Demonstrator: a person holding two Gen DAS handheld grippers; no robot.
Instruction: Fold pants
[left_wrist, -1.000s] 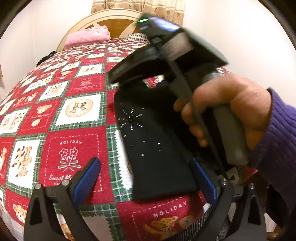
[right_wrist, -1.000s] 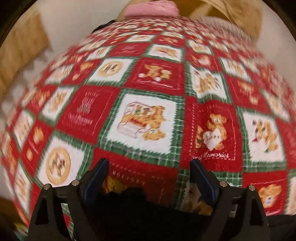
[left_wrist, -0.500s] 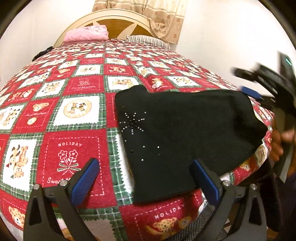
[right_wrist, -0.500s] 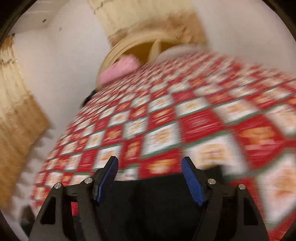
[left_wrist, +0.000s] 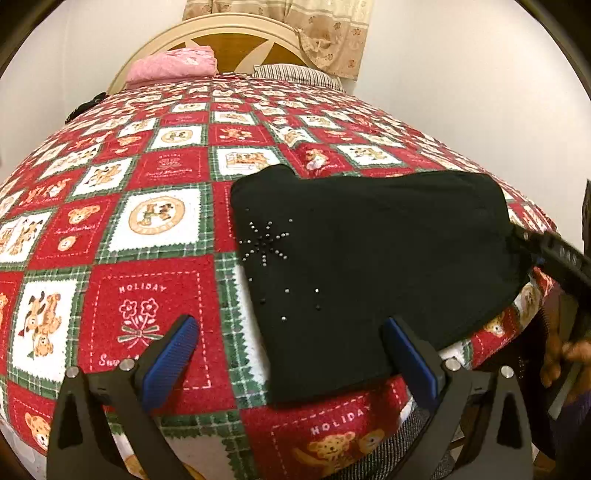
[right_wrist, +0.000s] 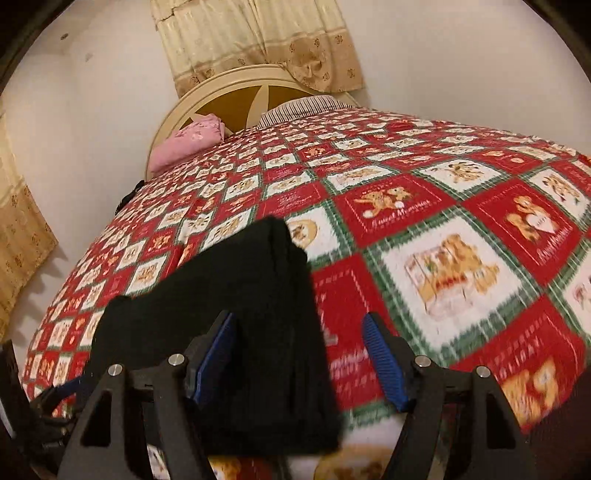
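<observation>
The black pants (left_wrist: 369, 258) lie folded flat on the red, white and green bedspread (left_wrist: 147, 229), near the bed's front right corner, with a rhinestone star on their left part. They also show in the right wrist view (right_wrist: 251, 332). My left gripper (left_wrist: 288, 350) is open and empty, just above the pants' near edge. My right gripper (right_wrist: 299, 362) is open and empty over the pants' right end; part of it shows at the right edge of the left wrist view (left_wrist: 554, 258).
A pink pillow (left_wrist: 173, 66) and a striped pillow (left_wrist: 295, 72) lie at the cream headboard (left_wrist: 229, 33). Curtains (right_wrist: 258, 37) hang behind. White walls stand left and right of the bed. The bed's front edge is right below both grippers.
My right gripper has swung off from above the pants to the bed's right side, uncovering them. It now faces the pants' right end. The left gripper has hardly moved.
</observation>
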